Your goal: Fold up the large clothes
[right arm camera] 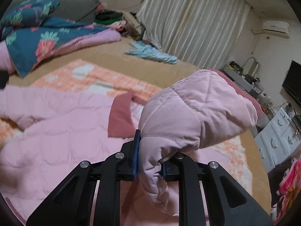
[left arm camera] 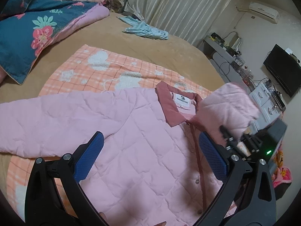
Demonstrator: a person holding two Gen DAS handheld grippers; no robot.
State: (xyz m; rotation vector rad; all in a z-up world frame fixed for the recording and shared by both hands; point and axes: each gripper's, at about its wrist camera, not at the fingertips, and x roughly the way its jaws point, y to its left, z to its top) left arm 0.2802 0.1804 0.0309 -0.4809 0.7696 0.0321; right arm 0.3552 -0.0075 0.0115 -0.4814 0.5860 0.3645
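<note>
Nearest in the right wrist view, the right gripper (right arm camera: 149, 156) has its jaws closed on a bunched fold of a pink quilted jacket (left arm camera: 131, 150). The pinched part is a sleeve (right arm camera: 195, 111), lifted clear of the bed so that it billows above and past the blue pads. It hangs over the rest of the garment.

In the left wrist view, the left gripper (left arm camera: 150, 156) hovers above the jacket's chest with its jaws wide open. Its two blue pads stand well apart and nothing is between them. A row of small snap buttons and a dusty-rose trim strip run down the jacket front between the pads. To the right of this gripper, the other tool shows as a dark body with a small green light, and the raised sleeve bulges above it.

The jacket lies front-up and mostly flat. Its other sleeve (left arm camera: 37, 116) stretches out to the left. Its dusty-rose collar (left arm camera: 169, 105) is spread open, showing a white label inside the neck.

Under the jacket is an orange checked blanket (left arm camera: 105, 69) with white shapes, spread on a tan bed (left arm camera: 116, 32).

Farther off, a crumpled light blue garment (left arm camera: 146, 30) lies on the bed near pale pleated curtains (left arm camera: 178, 5). A dark teal floral quilt (left arm camera: 28, 32) with a pink underside is heaped at the far left. On the right, beyond the bed, are white drawers, a cluttered grey bench, a black screen and a wall air conditioner.
</note>
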